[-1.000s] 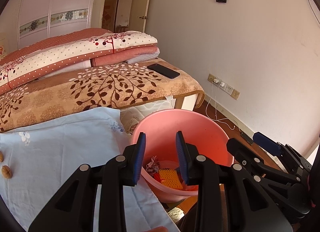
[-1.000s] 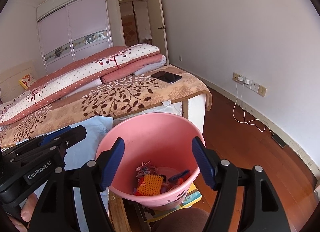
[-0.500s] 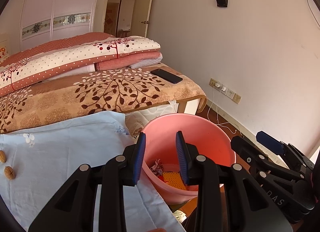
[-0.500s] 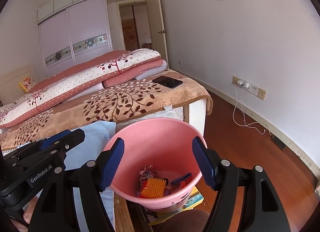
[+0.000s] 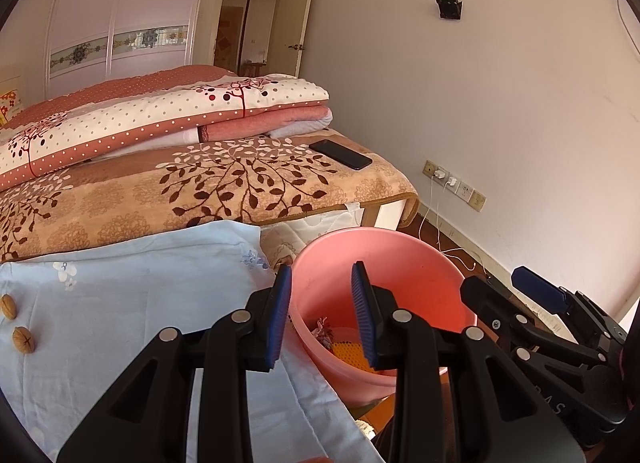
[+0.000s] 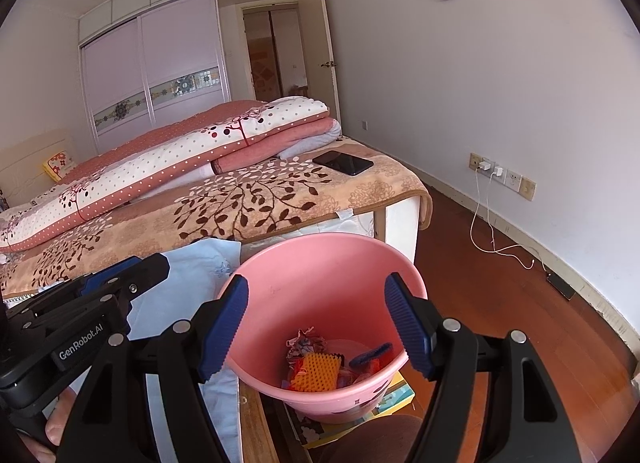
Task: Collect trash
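Two walnuts [image 5: 18, 323] lie on the pale blue cloth [image 5: 132, 303], well off to the left of the left gripper [image 5: 320, 313], whose fingers stand narrowly apart and empty. Wide apart, the right gripper [image 6: 320, 327] hovers over the pink bucket [image 6: 320, 263], farther away.

The left wrist view is looking forward along the left claw [image 5: 320, 311], facing the bed [image 5: 224, 191] across mid-frame, with the pink bucket [image 5: 400, 255] close in at lower centre; the right claw [image 5: 536, 295] is showing at lower right; the right wrist view is looking along the right claw [image 6: 316, 319] from slightly further right, nearly over the bucket [image 6: 320, 259] at lower centre, with the left claw [image 6: 120, 275] at lower left; both views are sharing bucket, bed, wardrobe [image 6: 156, 75] and doorway [image 6: 276, 51].
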The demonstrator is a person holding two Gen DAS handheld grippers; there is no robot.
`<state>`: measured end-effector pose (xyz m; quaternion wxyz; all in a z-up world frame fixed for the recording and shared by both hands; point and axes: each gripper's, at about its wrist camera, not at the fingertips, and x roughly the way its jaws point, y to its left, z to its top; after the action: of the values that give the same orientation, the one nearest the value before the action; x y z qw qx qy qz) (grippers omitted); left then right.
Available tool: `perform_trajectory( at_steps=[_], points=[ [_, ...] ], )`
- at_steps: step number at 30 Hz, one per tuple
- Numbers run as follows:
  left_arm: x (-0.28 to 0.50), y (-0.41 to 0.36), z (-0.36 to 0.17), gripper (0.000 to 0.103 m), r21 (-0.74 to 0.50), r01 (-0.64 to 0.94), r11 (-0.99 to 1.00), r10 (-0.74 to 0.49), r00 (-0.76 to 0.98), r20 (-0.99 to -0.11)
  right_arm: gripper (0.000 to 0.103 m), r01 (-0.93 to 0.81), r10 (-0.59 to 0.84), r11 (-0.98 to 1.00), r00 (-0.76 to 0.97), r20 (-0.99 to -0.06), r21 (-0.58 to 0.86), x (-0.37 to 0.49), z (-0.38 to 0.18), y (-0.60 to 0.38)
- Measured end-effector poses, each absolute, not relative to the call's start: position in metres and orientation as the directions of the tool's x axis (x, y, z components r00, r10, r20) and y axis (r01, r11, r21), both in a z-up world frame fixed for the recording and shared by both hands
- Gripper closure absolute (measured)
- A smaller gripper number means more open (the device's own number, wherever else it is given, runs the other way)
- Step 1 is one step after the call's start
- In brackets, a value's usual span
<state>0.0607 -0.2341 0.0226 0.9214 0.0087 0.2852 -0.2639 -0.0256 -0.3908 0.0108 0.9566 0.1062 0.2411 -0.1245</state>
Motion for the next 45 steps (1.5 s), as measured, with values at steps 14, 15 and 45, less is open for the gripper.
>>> perform_trajectory(
  at_steps=[14,15,45],
  points=[
    [0.0593,-0.2347,0.0201,0.072,-0.132,0.498,0.857,-0.483,0.688,-0.541,0.033,0.294,-0.182,0.943,0.847,-0.499,0.157,-0.0250,0.0079,-0.3920],
    [0.0591,-0.2352,0.0199,0.072,-0.133,0.498,0.857,-0.483,0.688,-0.542,0.033,0.295,-0.182,0.943,0.847,-0.499,0.156,-0.0249,0.0078,-0.3916],
    [0.0595,-0.2358,0.0164,0.072,-0.135,0.504,0.853,-0.488,0.679,-0.548,0.033,0.299,-0.184,0.942,0.842,-0.506,0.154,-0.0256,0.0041,-0.3929]
  ],
)
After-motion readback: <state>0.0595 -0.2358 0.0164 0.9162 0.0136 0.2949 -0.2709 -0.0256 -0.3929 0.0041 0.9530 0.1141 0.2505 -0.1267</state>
